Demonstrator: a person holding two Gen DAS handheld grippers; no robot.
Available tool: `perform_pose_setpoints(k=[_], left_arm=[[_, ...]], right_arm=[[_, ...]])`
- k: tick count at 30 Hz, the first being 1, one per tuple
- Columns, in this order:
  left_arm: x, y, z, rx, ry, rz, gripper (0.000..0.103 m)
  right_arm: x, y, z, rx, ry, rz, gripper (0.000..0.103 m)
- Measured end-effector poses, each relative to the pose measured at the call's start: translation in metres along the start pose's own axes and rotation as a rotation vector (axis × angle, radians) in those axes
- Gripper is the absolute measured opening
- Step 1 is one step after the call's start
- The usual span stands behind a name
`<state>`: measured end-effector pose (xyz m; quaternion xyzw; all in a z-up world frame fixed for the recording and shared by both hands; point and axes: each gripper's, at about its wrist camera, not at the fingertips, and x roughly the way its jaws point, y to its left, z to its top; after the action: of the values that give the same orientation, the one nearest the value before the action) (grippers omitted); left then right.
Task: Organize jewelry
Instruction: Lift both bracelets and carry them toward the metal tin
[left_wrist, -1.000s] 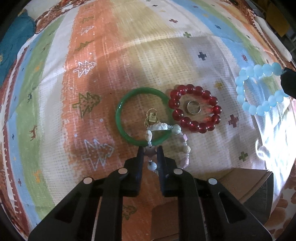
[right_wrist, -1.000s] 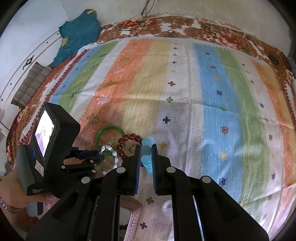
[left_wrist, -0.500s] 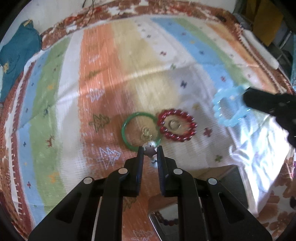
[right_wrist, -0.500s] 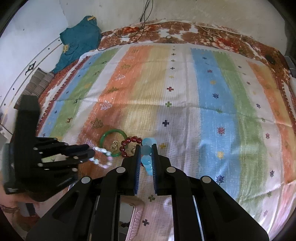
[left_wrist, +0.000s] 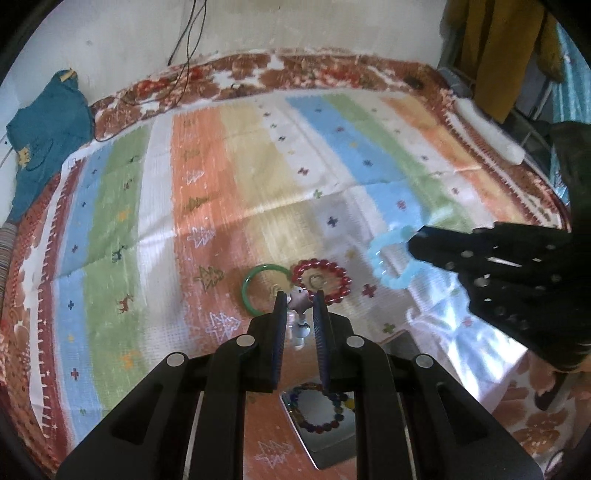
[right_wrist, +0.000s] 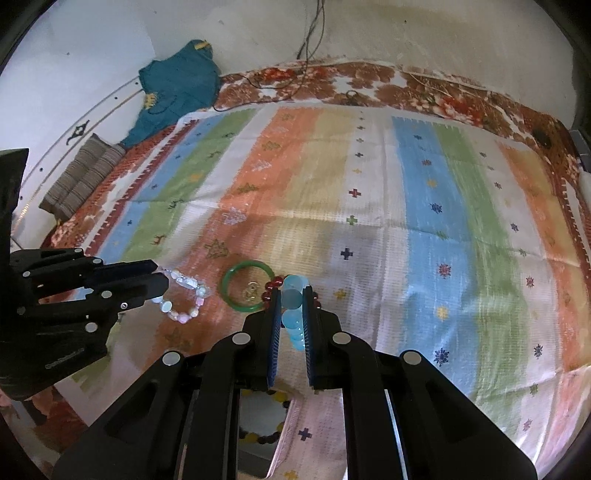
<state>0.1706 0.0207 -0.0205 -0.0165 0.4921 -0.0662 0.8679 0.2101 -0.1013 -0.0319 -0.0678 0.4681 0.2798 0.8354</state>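
Lifted off the striped blanket (left_wrist: 229, 177), left gripper (left_wrist: 299, 306) clamps the pastel bead bracelet (right_wrist: 184, 295), right gripper (right_wrist: 291, 306) the blue bead bracelet (left_wrist: 391, 258); a thin pinch may slip.

Both fisheye views ride on hand-held grippers, looking steeply down and forward from fairly high above the striped blanket (left_wrist: 229, 155) toward its far edge. Both share the green bangle (right_wrist: 248, 286), and each shows the other gripper.

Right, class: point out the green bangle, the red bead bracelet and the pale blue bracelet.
green bangle (right_wrist: 229, 295), right wrist view, left rim.
red bead bracelet (left_wrist: 320, 263), left wrist view, top beads.
pale blue bracelet (left_wrist: 377, 256), left wrist view, left beads.
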Motion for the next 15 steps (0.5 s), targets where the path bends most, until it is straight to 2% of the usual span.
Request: perform_pose_setpoints(k=[15], left_arm=[[-0.052,-0.026,-0.034,0.018,-0.109,-0.056,0.014]], right_arm=[[-0.041,0.021,-0.027,-0.034,-0.058,0.067,0.012]])
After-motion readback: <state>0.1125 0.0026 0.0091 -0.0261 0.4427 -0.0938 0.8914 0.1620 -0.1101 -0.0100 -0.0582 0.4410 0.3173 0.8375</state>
